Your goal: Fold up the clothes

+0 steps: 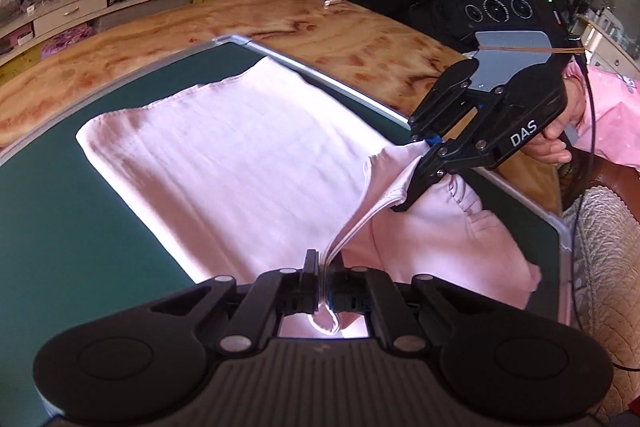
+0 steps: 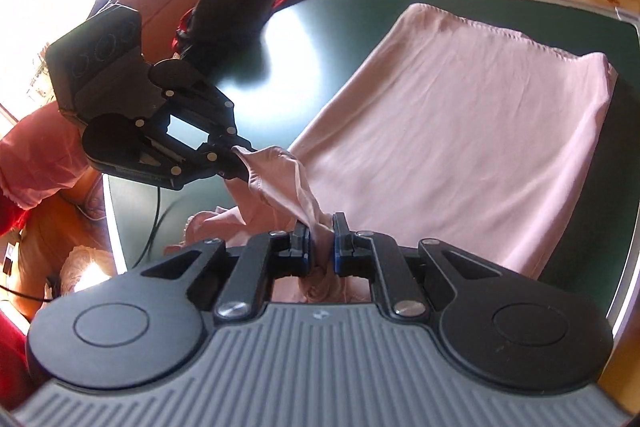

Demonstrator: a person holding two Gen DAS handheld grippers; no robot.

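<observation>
Clamped on one pink garment (image 1: 224, 155) edge, left gripper (image 1: 322, 267) and right gripper (image 2: 322, 231) look mid-fold over the green mat (image 1: 60, 219); next, lay that edge down flat

Black claws: right claw (image 1: 420, 147) marked "DAS", left claw (image 2: 236, 159) silver-screwed; pink sleeve (image 1: 604, 115)

your two wrist cameras are looking steeply down, close over the green mat (image 1: 60, 227), both sharing the pink garment (image 1: 224, 147) and each other's gripper.
</observation>
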